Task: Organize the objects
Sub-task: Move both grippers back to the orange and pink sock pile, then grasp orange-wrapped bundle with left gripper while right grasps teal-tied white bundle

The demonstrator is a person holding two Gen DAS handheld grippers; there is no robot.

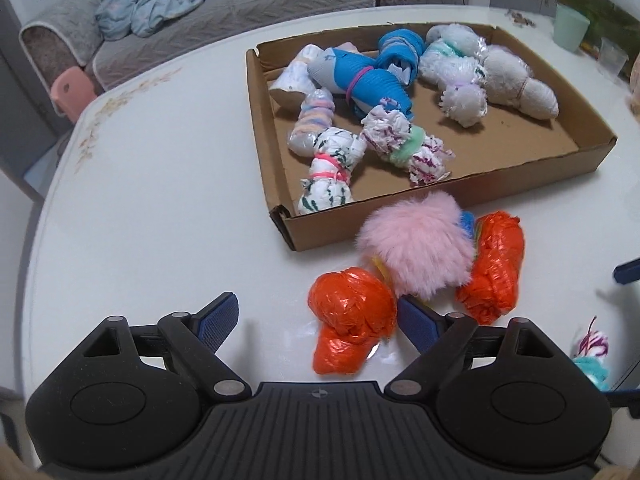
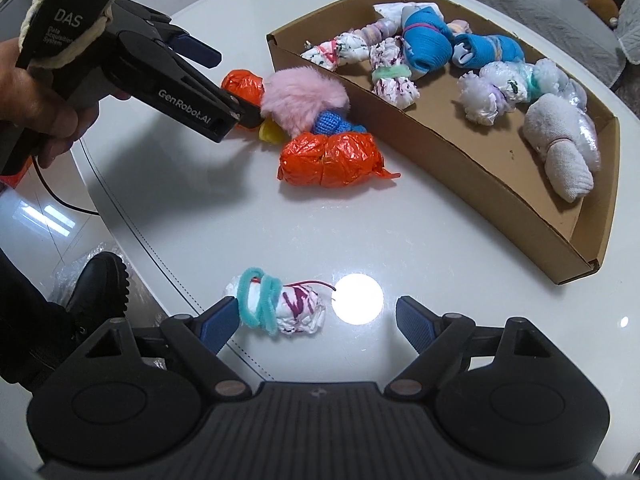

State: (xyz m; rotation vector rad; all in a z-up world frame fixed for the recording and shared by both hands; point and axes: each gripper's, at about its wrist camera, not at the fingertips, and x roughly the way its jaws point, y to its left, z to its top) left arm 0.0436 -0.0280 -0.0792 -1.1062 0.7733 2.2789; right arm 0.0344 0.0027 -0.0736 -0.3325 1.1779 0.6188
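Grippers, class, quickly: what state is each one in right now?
Left gripper: jaws open, holding nothing, by an orange bundle.
Right gripper: jaws open, holding nothing.

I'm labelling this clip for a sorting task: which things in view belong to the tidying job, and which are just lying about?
Part of the job:
- brown cardboard tray of tied bundles
- two orange plastic-wrapped bundles
- fluffy pink pom-pom
- white bundle tied with teal pipe cleaner
- left tongs, right tongs, both open

Just lying about:
- grey sofa with crumpled blue clothes
- pale green cup
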